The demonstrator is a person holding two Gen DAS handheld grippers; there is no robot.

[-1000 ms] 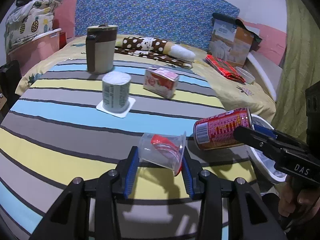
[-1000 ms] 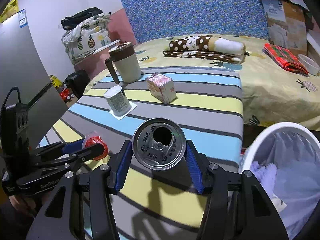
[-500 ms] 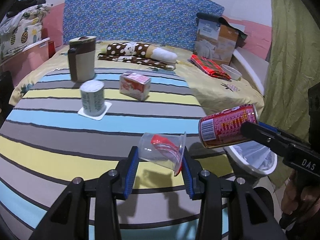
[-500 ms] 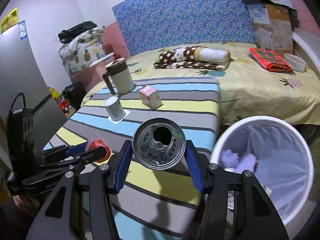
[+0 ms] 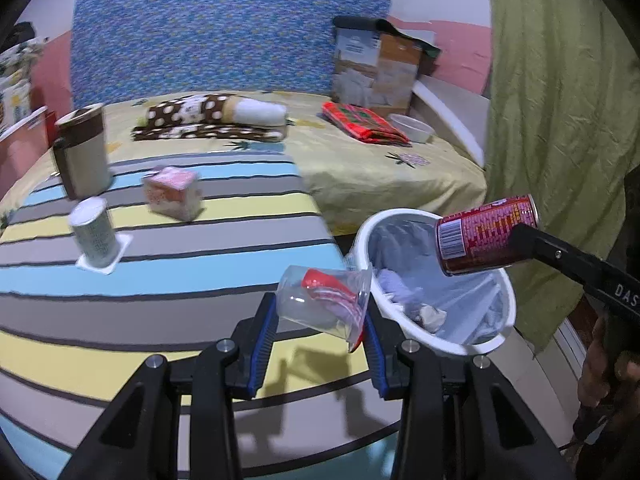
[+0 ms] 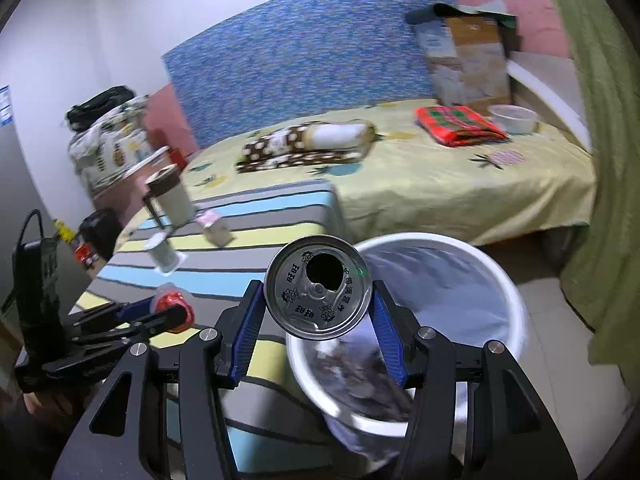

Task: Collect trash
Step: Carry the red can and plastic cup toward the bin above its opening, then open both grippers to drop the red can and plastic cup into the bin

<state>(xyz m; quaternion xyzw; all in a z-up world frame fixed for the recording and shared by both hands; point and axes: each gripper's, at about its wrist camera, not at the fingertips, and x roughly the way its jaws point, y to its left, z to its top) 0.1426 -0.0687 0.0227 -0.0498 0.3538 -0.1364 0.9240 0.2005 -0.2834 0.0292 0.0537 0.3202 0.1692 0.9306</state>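
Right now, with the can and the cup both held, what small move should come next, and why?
Probably open the right hand-held gripper and drop the red can: it already hangs over the white trash bin, while the plastic cup sits short of the rim.

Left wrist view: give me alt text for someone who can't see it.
The left claw grips a clear plastic cup with red scrap inside, beside a lined white trash bin. The right claw holds a red can over the bin. A mug, tub and small carton stand behind on the striped table.
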